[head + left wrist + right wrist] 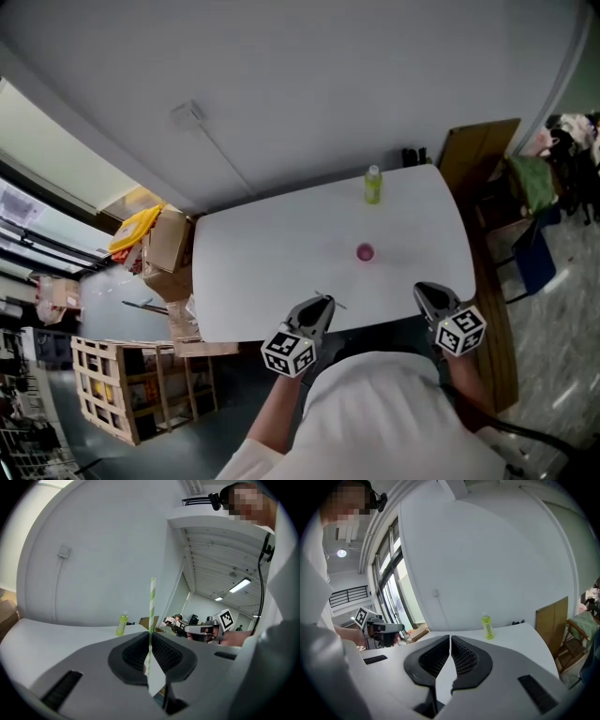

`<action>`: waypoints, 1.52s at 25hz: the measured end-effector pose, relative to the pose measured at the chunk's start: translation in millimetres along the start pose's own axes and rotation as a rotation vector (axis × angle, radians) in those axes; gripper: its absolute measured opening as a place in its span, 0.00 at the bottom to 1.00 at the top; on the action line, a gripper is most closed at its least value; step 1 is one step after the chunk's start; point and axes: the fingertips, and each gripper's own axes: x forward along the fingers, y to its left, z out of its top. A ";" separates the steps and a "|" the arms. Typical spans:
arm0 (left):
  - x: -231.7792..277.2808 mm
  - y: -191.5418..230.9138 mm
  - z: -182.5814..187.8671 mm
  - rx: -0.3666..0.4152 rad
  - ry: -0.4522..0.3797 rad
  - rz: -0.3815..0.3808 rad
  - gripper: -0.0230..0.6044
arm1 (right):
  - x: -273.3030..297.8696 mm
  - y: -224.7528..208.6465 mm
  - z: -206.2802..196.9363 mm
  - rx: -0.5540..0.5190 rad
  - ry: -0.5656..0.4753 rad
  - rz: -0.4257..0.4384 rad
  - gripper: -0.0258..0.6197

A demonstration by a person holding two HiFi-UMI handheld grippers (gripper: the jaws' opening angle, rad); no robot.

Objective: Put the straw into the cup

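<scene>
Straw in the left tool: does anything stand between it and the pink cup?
Nothing visible does. The left tool holds the straw upright at the near edge of the table; only bare tabletop lies between it and the pink cup. The green bottle stands beyond the cup, the right tool off to one side.

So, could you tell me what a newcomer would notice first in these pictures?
The green-striped straw stands upright, clamped in the left gripper. On the white table, a small pink cup sits mid-table and a green bottle near the far edge.
</scene>
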 end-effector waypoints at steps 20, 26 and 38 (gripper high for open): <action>91.2 19.8 16.7 0.016 0.059 0.039 0.07 | 11.1 -65.4 -2.9 0.055 0.096 0.032 0.10; 112.6 23.7 14.6 0.047 0.091 -0.040 0.07 | 16.0 -68.0 -7.7 0.081 0.092 -0.030 0.10; 150.1 65.1 -1.7 0.054 0.126 -0.120 0.07 | 29.3 -67.6 -13.5 0.131 0.101 -0.167 0.10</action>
